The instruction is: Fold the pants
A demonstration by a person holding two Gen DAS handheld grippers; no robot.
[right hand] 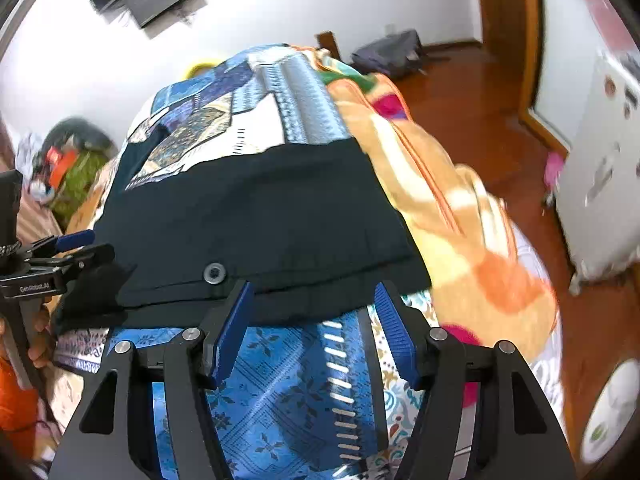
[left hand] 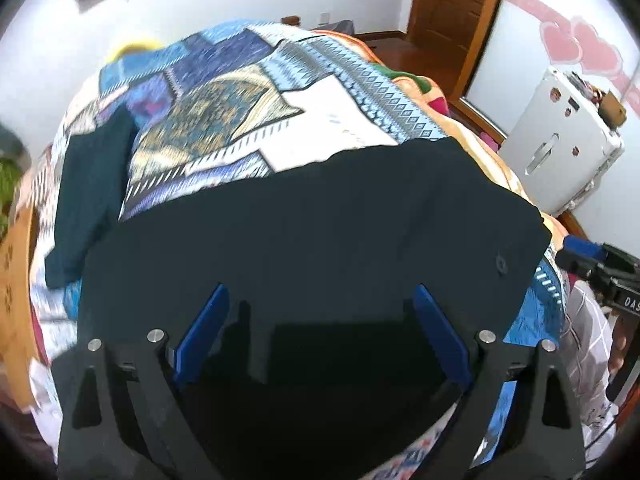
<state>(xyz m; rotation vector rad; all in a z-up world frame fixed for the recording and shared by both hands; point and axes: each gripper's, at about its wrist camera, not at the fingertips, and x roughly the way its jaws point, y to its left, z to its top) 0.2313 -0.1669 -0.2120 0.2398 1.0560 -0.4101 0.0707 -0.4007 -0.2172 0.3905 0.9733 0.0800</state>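
Observation:
Dark pants (left hand: pixel 320 220) lie spread flat on a patterned blue quilt (left hand: pixel 224 120), and one leg (left hand: pixel 88 188) runs off to the far left. My left gripper (left hand: pixel 320 296) hovers over the near part of the cloth, its blue pads wide apart and gripping nothing. In the right wrist view the pants (right hand: pixel 260 208) show their waistband and a metal button (right hand: pixel 214 272). My right gripper (right hand: pixel 314 288) stands open at the waistband's near edge, with the pads off the cloth. The left gripper (right hand: pixel 76 240) shows at the left edge of that view.
A crumpled orange blanket (right hand: pixel 460 220) lies along the right side of the bed. Beyond it are a wooden floor (right hand: pixel 460 100) with a grey bag (right hand: pixel 388 56), a white case (left hand: pixel 560 148) by the wall and a brown door (left hand: pixel 452 0).

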